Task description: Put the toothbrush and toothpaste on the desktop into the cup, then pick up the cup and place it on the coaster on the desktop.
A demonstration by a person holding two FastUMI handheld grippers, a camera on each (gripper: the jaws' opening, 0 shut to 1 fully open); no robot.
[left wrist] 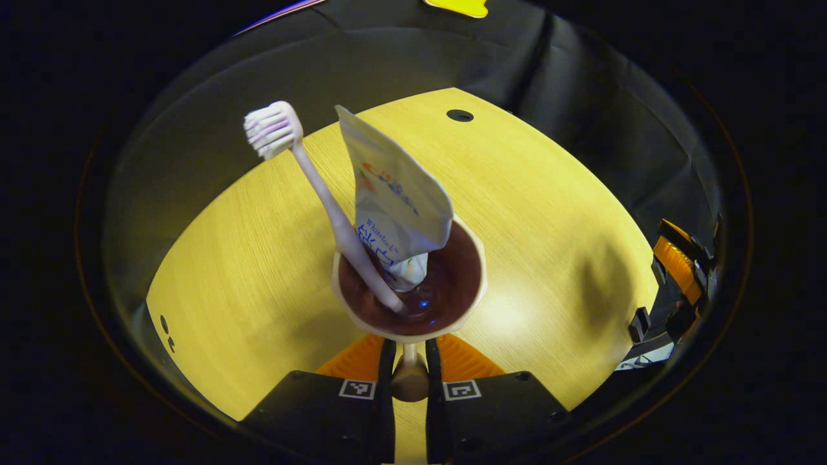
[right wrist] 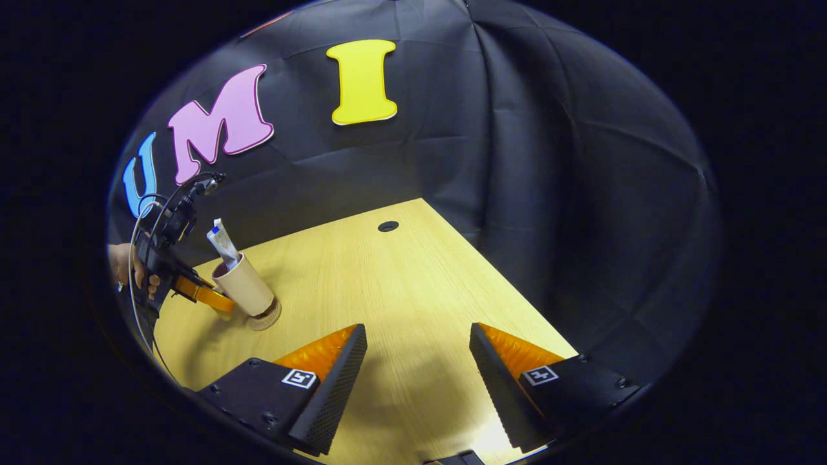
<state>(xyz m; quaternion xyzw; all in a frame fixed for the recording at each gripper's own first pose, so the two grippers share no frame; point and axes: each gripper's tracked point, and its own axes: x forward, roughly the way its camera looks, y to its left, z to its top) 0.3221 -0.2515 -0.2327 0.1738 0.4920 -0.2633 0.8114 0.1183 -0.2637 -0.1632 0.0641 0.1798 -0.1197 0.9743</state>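
Left gripper view: left gripper [left wrist: 409, 378] is pinching the handle of the cup [left wrist: 408, 323]; toothbrush [left wrist: 323, 194] and toothpaste [left wrist: 394, 200] are standing inside it.

Right gripper view: cup is sitting, tilted, on the coaster [right wrist: 266, 318] at far left; releasing looks left to do. Right gripper [right wrist: 418, 361] is hanging wide, empty, over open desktop [right wrist: 413, 284].

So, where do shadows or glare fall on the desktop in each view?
Left gripper view: bright glare on the desktop right of the cup, with a dark shadow patch farther right. Right gripper view: soft shadow between the right tool fingers.
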